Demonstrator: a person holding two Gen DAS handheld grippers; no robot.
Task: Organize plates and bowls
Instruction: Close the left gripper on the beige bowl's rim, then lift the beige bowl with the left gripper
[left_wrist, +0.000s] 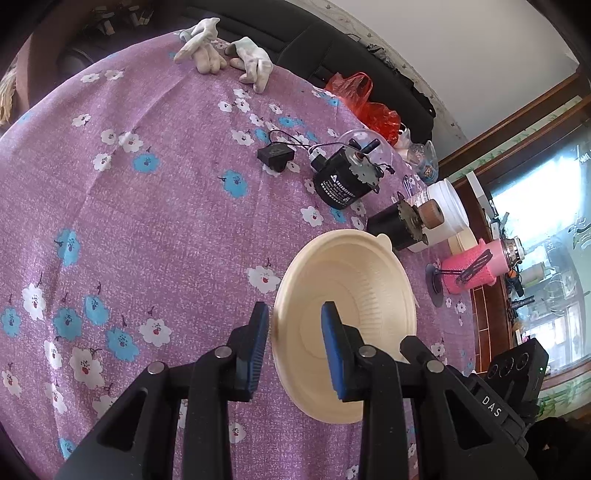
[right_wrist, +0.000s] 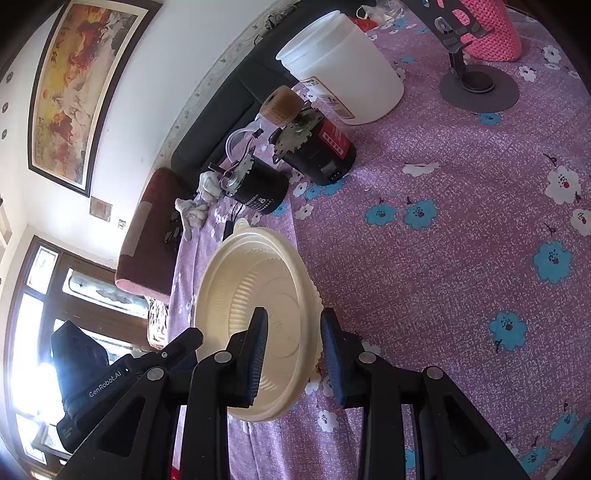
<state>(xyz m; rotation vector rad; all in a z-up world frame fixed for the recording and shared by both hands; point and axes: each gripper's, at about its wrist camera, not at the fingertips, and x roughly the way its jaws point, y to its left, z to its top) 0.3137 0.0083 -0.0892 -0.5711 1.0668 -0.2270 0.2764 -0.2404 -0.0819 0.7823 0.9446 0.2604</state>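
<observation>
Both tongs grip one cream bowl: the left tongs (left_wrist: 295, 325) are clamped on its near rim, the right tongs (right_wrist: 293, 330) pinch the opposite wall. The bowl (left_wrist: 354, 280) hangs tilted over the bench (left_wrist: 147, 221), near the edge where two black motors (left_wrist: 341, 181) lie.

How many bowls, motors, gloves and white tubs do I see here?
Cream bowl: 1
Black motors: 2
White gloves: 2
White tub: 1
Total: 6
</observation>
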